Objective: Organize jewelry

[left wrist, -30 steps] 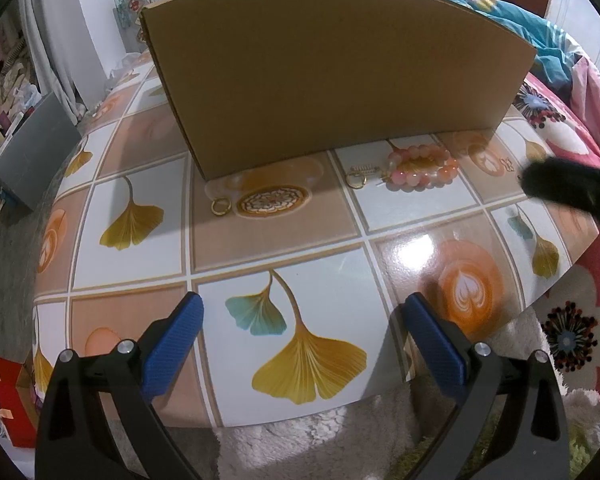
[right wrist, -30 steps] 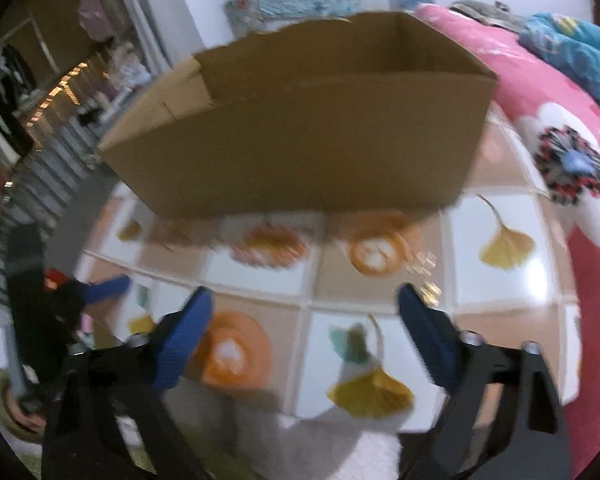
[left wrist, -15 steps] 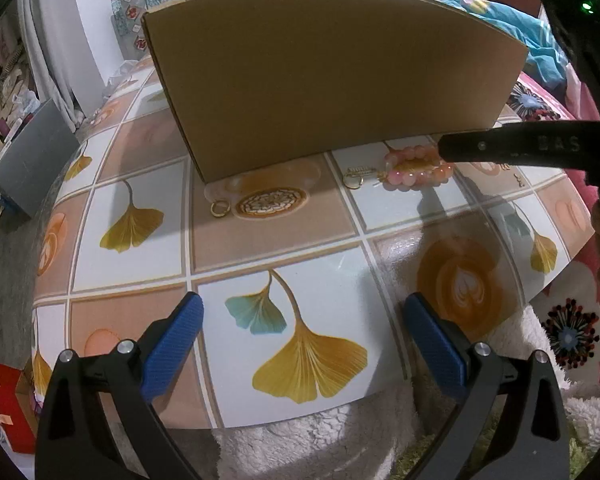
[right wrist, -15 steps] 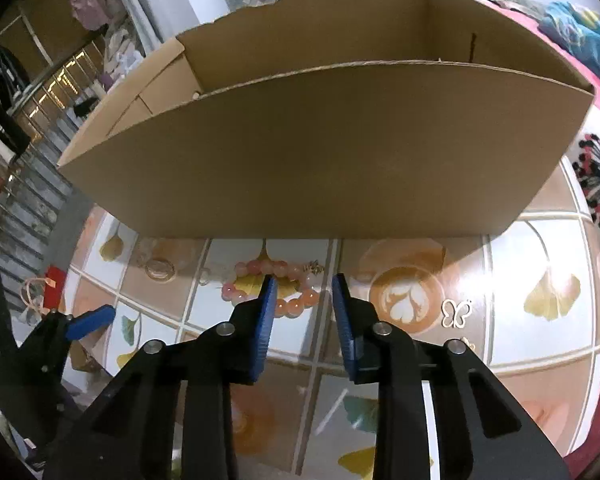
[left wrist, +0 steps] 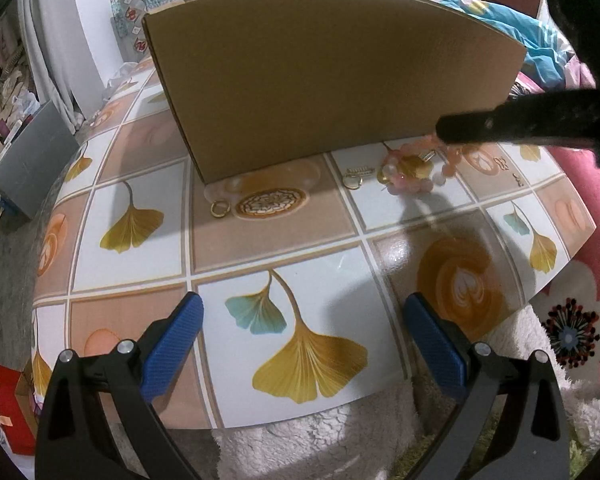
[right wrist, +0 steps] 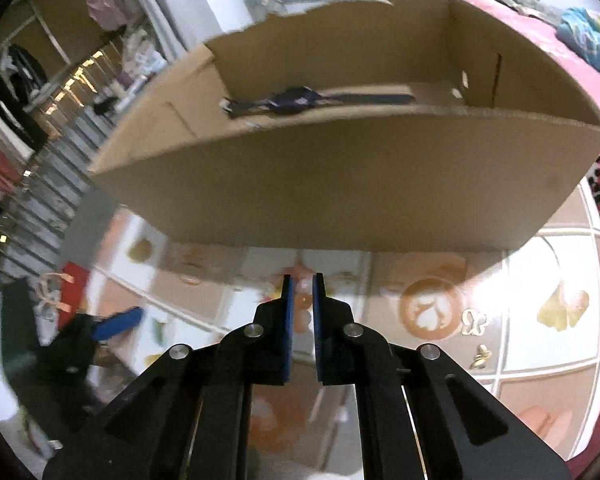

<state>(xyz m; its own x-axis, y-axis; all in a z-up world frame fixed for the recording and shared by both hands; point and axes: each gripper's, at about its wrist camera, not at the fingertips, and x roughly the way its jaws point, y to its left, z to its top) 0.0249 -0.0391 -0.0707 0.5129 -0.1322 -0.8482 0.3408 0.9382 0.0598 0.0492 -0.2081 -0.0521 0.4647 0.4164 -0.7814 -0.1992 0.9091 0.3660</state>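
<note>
Right tool (right wrist: 300, 280) closing, pink bead bracelet (left wrist: 414, 170) between its pads just off the counter (left wrist: 260, 240), beside cardboard box (left wrist: 332, 76), left tool (left wrist: 300, 344) wide open, empty, gold ring (left wrist: 219, 209) near box front

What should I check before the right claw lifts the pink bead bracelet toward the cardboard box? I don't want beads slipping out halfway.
1. Right claw on the pink bead bracelet: ok, its jaws are closing with beads between the pads.
2. Whole bracelet off the table: not ok, part of it still lies on the tiles.
3. Firmness of the grip: cannot tell, the view is blurred.
4. Cardboard box open on top: ok.
5. Space inside the box: ok, only one dark item lies on its floor.
6. Left claw out of the way: ok, open and empty at the near table edge.
</note>
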